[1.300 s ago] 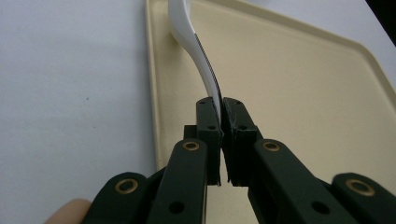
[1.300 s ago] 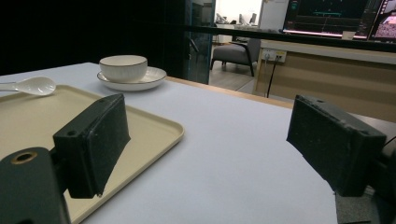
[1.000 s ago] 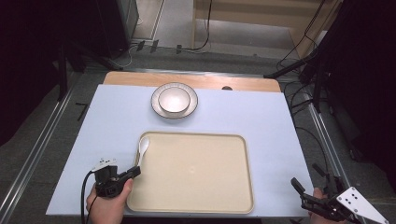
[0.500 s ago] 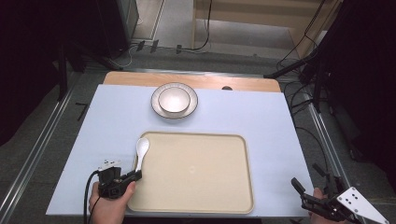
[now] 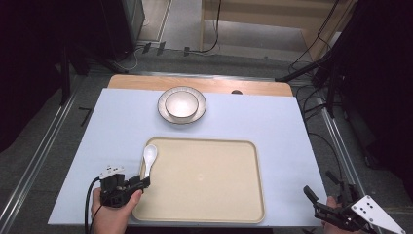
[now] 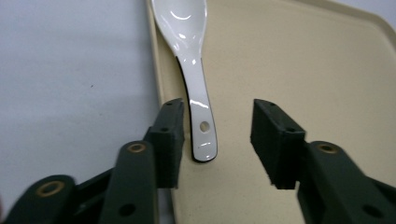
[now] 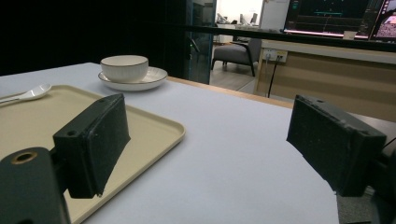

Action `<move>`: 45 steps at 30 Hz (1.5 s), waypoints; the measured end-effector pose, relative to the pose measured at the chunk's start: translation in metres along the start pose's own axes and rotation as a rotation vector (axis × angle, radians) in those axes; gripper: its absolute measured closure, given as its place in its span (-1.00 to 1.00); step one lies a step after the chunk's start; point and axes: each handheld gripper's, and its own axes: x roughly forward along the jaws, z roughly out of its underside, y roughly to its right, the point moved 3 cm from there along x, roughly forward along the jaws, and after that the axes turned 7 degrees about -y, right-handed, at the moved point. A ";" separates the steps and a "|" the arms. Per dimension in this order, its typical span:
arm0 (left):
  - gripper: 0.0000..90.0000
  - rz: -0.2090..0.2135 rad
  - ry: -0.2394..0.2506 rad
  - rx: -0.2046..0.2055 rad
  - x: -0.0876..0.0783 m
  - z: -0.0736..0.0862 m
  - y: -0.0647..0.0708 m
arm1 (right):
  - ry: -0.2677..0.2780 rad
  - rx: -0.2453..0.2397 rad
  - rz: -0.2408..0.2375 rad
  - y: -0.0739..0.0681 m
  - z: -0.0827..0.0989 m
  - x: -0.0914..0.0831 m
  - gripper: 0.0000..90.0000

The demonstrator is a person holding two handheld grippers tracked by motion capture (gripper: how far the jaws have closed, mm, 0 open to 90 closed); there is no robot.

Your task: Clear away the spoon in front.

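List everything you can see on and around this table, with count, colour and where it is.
Spoon: one, white, lying on the tray's left edge, handle between the open left jaws, untouched.
Tray: one, beige, near middle of the table.
Bowl: one, white, on the saucer.
Saucer: one, white with dark rim, far middle of the table.
Table: one, pale blue top with a wooden far edge.
Left gripper: one, black, at the tray's near left corner; jaws just opened off the spoon.
Right gripper: one, black, near right corner, jaws open, holding nothing.

Table (image 5: pixel 97 146) bears tray (image 5: pixel 204 214) and saucer (image 5: pixel 181 105).
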 end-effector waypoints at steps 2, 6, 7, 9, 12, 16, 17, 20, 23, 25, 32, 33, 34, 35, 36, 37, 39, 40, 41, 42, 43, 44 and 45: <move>0.00 0.016 0.005 0.015 -0.002 -0.002 0.001 | -0.001 0.001 -0.001 0.000 0.000 0.000 -0.71; -0.36 0.058 0.062 0.048 -0.009 -0.006 0.002 | -0.002 0.000 -0.001 0.000 0.000 0.000 -0.71; -0.37 0.062 0.083 0.053 -0.012 -0.007 0.003 | -0.002 -0.001 -0.001 0.000 0.000 0.000 -0.71; -0.46 0.043 0.110 0.051 -0.016 -0.010 0.002 | -0.002 -0.002 -0.002 0.000 0.000 0.000 -0.71; -0.67 -0.003 0.118 0.032 -0.018 -0.012 -0.004 | -0.005 -0.004 -0.006 0.000 0.001 0.001 -0.71; -0.79 -0.027 0.136 0.010 -0.021 -0.014 -0.012 | -0.007 -0.003 -0.005 -0.001 0.001 0.001 -0.71; -0.82 -0.032 0.143 0.013 -0.022 -0.014 -0.013 | -0.008 -0.004 -0.006 -0.001 0.001 0.001 -0.71; -1.00 -0.019 0.153 0.030 -0.025 -0.015 -0.015 | -0.009 -0.004 -0.006 -0.001 0.001 0.001 -0.71; -1.00 -0.028 0.155 0.047 -0.026 -0.015 -0.016 | -0.013 -0.007 -0.004 -0.001 0.002 0.002 -0.71; -1.00 -0.026 0.160 0.051 -0.027 -0.015 -0.018 | -0.012 -0.006 -0.005 -0.001 0.002 0.002 -0.71; -1.00 -0.013 0.189 0.063 -0.031 -0.018 -0.022 | -0.014 -0.004 -0.006 -0.001 0.002 0.003 -0.71; -1.00 -0.005 0.194 0.062 -0.031 -0.019 -0.024 | -0.015 -0.002 -0.005 -0.001 0.002 0.003 -0.71; -1.00 -0.002 0.198 0.065 -0.032 -0.019 -0.024 | -0.016 -0.002 -0.005 -0.001 0.002 0.003 -0.71; -1.00 0.001 0.201 0.070 -0.033 -0.019 -0.026 | -0.016 -0.003 -0.005 -0.001 0.003 0.003 -0.71; -1.00 0.006 0.211 0.068 -0.034 -0.020 -0.026 | -0.018 -0.002 -0.005 -0.001 0.003 0.003 -0.71; -1.00 0.008 0.216 0.075 -0.035 -0.020 -0.027 | -0.019 -0.004 -0.006 -0.001 0.003 0.003 -0.71; -1.00 0.004 0.229 0.078 -0.037 -0.020 -0.029 | -0.019 -0.004 -0.005 -0.001 0.003 0.004 -0.71; -1.00 0.004 0.235 0.079 -0.038 -0.021 -0.030 | -0.020 -0.005 -0.006 -0.001 0.003 0.004 -0.71; -1.00 0.001 0.235 0.081 -0.039 -0.021 -0.031 | -0.020 -0.004 -0.006 -0.001 0.003 0.004 -0.71; -1.00 -0.004 0.233 0.080 -0.039 -0.021 -0.033 | -0.020 -0.004 -0.005 -0.001 0.003 0.004 -0.71; -1.00 -0.007 0.233 0.076 -0.039 -0.022 -0.034 | -0.021 -0.004 -0.005 -0.001 0.003 0.004 -0.71; -1.00 -0.008 0.235 0.072 -0.039 -0.022 -0.036 | -0.021 -0.005 -0.005 -0.001 0.003 0.004 -0.71; -1.00 -0.007 0.239 0.072 -0.040 -0.022 -0.038 | -0.022 -0.003 -0.005 -0.001 0.004 0.004 -0.71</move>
